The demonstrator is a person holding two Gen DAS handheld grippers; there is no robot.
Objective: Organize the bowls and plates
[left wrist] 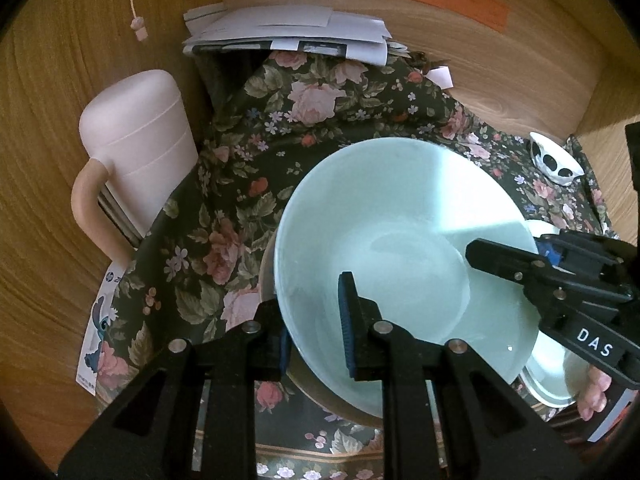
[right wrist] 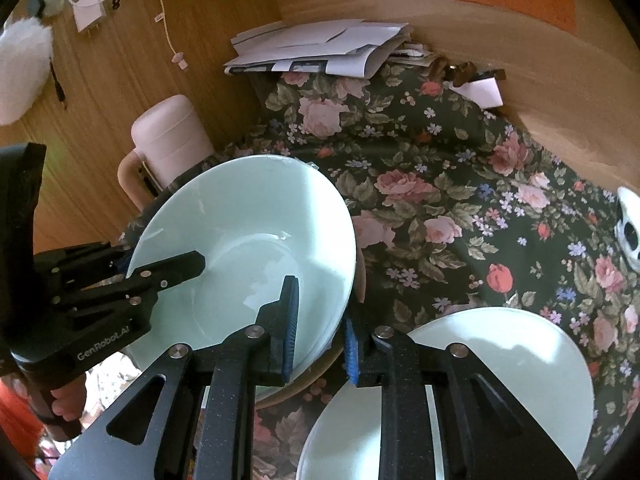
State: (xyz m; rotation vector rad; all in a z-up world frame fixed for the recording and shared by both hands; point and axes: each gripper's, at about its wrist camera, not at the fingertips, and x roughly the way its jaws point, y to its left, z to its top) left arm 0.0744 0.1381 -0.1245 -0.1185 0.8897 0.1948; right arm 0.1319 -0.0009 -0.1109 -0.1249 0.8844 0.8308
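A pale green bowl (left wrist: 400, 240) sits over a beige dish (left wrist: 267, 264) on the floral cloth. It also shows in the right wrist view (right wrist: 240, 240). My left gripper (left wrist: 316, 320) straddles its near-left rim, one pad inside and one outside. My right gripper (right wrist: 320, 336) straddles the opposite rim the same way; it shows in the left wrist view (left wrist: 520, 264). How tightly either gripper clamps the rim is not clear. A second pale green dish (right wrist: 500, 360) lies on the cloth under the right gripper.
A pink lidded mug (left wrist: 136, 152) stands at the left by the wooden wall. A stack of papers (left wrist: 288, 36) lies at the back. A small white-and-black dish (left wrist: 554, 162) sits at the far right. Wooden walls enclose the cloth.
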